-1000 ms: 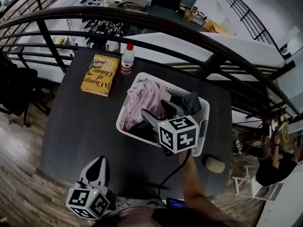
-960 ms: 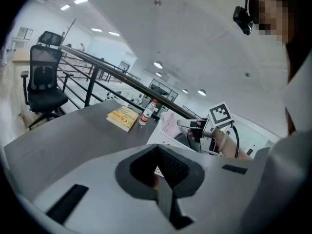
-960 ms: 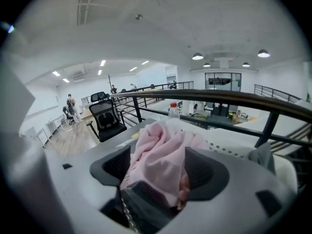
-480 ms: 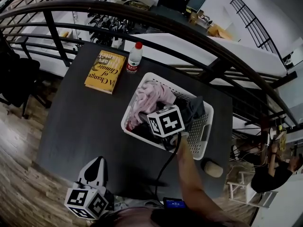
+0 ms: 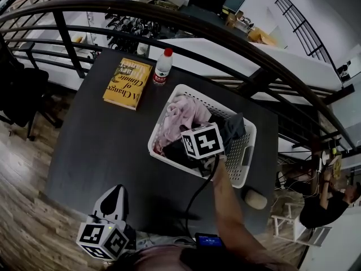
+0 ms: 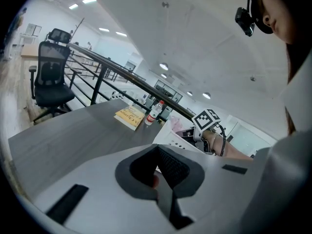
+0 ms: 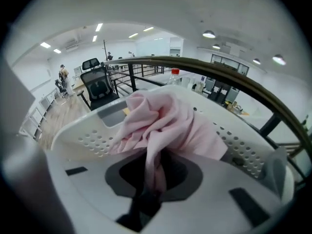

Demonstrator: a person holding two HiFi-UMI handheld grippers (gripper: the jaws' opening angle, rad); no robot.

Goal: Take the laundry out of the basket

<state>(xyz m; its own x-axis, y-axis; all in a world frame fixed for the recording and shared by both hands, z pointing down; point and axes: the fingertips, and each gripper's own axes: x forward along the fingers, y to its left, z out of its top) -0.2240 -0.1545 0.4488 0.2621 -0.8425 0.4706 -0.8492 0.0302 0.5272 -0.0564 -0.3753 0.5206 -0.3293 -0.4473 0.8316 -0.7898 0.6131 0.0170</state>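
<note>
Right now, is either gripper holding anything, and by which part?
Right gripper: fingers have just closed on a bunched fold of the pink garment, inside the basket. Left gripper: nothing.

The head view is dim and muted, and strong fisheye bows its railing (image 5: 220,40). Both gripper views are bright under ceiling lamps (image 7: 208,34) in the upper frame. Their corners darken to black, and the near jaws look soft and blurred.

Bare tabletop (image 5: 101,151) lies left of the basket (image 5: 240,151); book (image 5: 127,83), bottle (image 5: 163,68) and railing (image 5: 186,24) stand beyond.
</note>
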